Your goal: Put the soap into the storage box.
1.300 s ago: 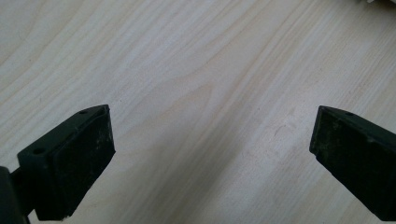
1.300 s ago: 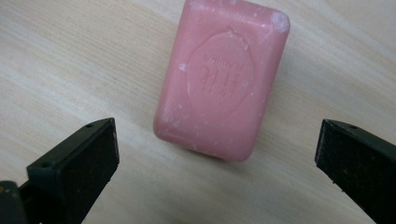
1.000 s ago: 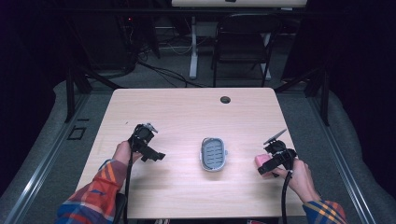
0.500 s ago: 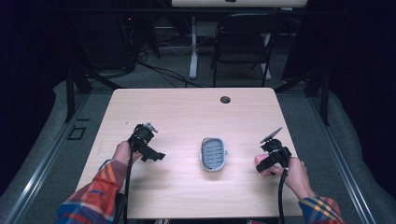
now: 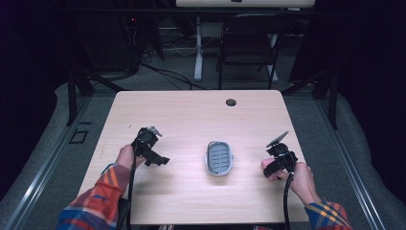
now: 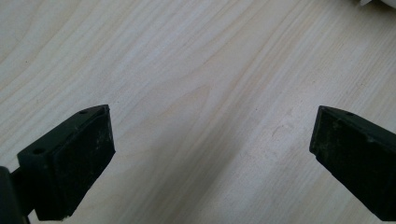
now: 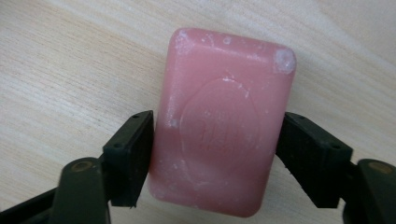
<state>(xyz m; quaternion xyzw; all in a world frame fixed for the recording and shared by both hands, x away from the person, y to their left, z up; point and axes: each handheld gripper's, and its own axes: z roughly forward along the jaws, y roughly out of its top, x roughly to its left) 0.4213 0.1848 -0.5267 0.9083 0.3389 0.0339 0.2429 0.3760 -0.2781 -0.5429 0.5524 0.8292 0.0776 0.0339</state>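
Dark curtains and a black chair (image 5: 249, 45) stand behind a pale wooden desk (image 5: 191, 115) with a small round hole (image 5: 231, 102) near its far edge. From the high view, the left hand-held gripper (image 5: 158, 159) hovers over bare wood, well to the left of a grey oval soap dish (image 5: 219, 157) with a slotted floor. Its own view adds that the jaws stand wide apart with nothing but wood grain between them (image 6: 210, 135). The right hand-held gripper (image 5: 271, 169) sits to the right of the dish, apart from it. From above only a sliver of pink peeks out at its tip, while the right gripper view shows it plainly: a pink bar of soap (image 7: 224, 121) with a stamped oval, lying on the desk, both jaws pressed against its long sides.
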